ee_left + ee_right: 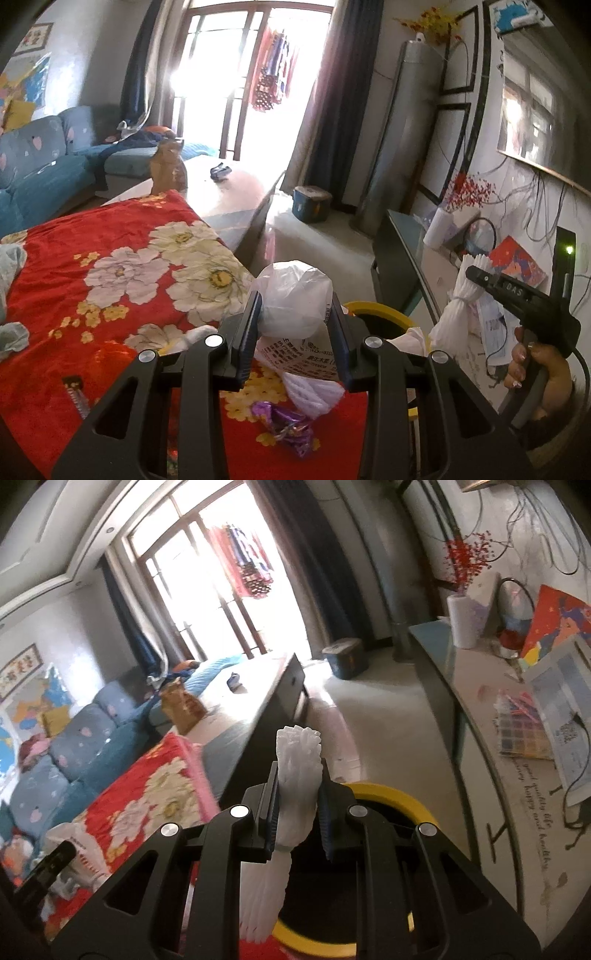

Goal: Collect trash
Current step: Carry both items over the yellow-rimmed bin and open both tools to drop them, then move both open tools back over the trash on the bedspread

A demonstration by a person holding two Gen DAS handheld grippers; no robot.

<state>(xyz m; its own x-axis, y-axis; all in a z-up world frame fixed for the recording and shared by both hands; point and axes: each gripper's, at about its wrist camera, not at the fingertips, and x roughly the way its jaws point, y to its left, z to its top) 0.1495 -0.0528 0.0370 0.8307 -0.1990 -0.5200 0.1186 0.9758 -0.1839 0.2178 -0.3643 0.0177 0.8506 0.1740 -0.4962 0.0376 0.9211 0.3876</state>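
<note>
In the left wrist view my left gripper [295, 299] is shut on a crumpled white plastic bag [291, 295] with printed text, held over the edge of the red blanket. Just behind it is a yellow-rimmed black bin [380, 312]. Further right, a hand [535, 365] holds my right gripper [476, 275], shut on a white foam net bundle [458, 306]. In the right wrist view my right gripper [299, 766] clamps that foam bundle [299, 757] upright above the bin [391, 794]. A purple wrapper [284, 428] lies on the blanket under the left gripper.
A red floral blanket [110, 258] covers the near table, with pale crumpled scraps [14, 336] at its left edge. A brown paper bag [168, 170] stands further back, a blue sofa [37, 166] is at left, and a blue box [310, 203] sits on the floor. The counter [480, 709] at right is cluttered.
</note>
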